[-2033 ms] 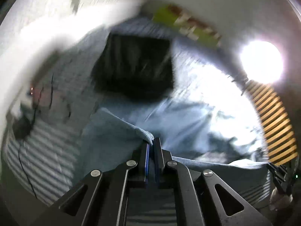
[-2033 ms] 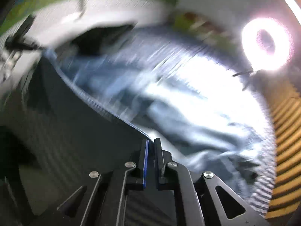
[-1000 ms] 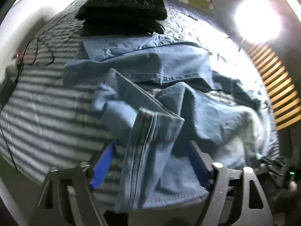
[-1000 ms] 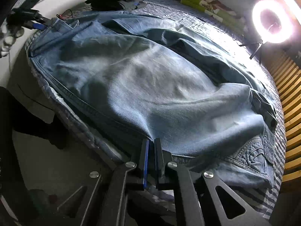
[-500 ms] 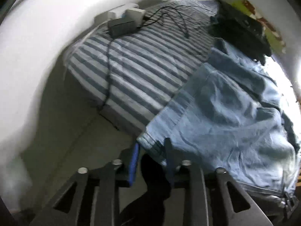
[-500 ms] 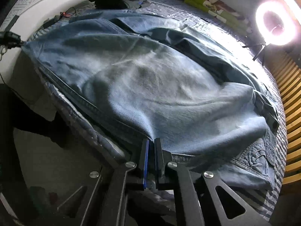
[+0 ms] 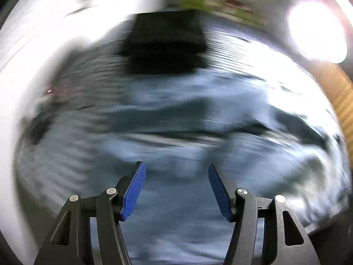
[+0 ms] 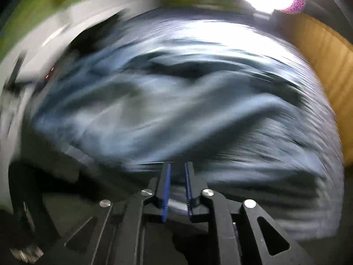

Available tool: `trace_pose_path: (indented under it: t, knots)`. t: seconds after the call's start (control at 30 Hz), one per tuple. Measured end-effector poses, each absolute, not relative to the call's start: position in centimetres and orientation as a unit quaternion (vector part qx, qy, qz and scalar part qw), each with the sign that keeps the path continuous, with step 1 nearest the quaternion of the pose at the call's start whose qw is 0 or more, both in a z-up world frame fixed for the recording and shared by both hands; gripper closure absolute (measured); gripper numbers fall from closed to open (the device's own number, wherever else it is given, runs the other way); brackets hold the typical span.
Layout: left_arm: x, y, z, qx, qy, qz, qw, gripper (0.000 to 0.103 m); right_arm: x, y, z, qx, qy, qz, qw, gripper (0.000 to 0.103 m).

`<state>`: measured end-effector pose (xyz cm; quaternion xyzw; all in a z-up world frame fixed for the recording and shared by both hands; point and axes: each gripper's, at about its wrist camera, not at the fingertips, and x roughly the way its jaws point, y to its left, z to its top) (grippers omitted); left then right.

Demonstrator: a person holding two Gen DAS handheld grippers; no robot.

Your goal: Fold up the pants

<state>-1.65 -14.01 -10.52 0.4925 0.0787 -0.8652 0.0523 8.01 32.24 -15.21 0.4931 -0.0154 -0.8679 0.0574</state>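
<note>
Both views are smeared by fast motion. The light blue jeans (image 7: 198, 114) lie spread and rumpled over the striped bed cover (image 7: 55, 154). My left gripper (image 7: 176, 165) hangs above their near part, its jaws wide and still opening, with nothing between the blue pads (image 7: 134, 187). In the right wrist view the jeans (image 8: 165, 101) fill the middle. My right gripper (image 8: 177, 164) is at their near edge. Its jaws are opening, a narrow gap shows between the pads, and the denim's edge lies just beyond the tips.
A stack of folded black clothes (image 7: 165, 44) sits at the far end of the bed. A bright ring light (image 7: 317, 33) shines at the upper right, above wooden slats (image 7: 342, 101). The bed's near edge and dark floor (image 8: 77, 209) lie under my right gripper.
My left gripper has swung from the bed's corner back over the jeans, and its jaws have spread wide. My right gripper has moved and rolled, and its pads have parted from the denim edge.
</note>
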Motion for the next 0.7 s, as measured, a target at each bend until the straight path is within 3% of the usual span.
trace_pose_path:
  t: [0.13, 0.3, 0.43, 0.63, 0.67, 0.7]
  knots:
    - [-2.4, -1.5, -11.4, 0.510, 0.001, -0.855, -0.093, 0.040, 9.8, 43.1, -14.6, 0.472, -0.108, -0.870, -0.096, 0.074]
    - [-1.2, 12.0, -13.5, 0.526, -0.067, -0.815, -0.234, 0.039, 10.2, 52.5, -15.8, 0.462, -0.218, -0.848, -0.144, 0.056]
    - [0.7, 21.4, -15.3, 0.526, -0.153, -0.781, -0.301, 0.039, 7.7, 54.7, -17.8, 0.483, -0.252, -0.829, -0.124, 0.052]
    - [-0.5, 26.6, -17.9, 0.532, -0.215, -0.765, -0.293, 0.039, 3.9, 55.8, -21.2, 0.528, -0.256, -0.799, -0.129, 0.052]
    - [-0.6, 26.8, -18.2, 0.532, -0.221, -0.764, -0.290, 0.041, 3.8, 55.9, -21.7, 0.533, -0.263, -0.795, -0.123, 0.053]
    - [-0.8, 26.9, -18.3, 0.534, -0.223, -0.762, -0.292, 0.058, 3.9, 56.0, -21.8, 0.534, -0.264, -0.794, -0.121, 0.062]
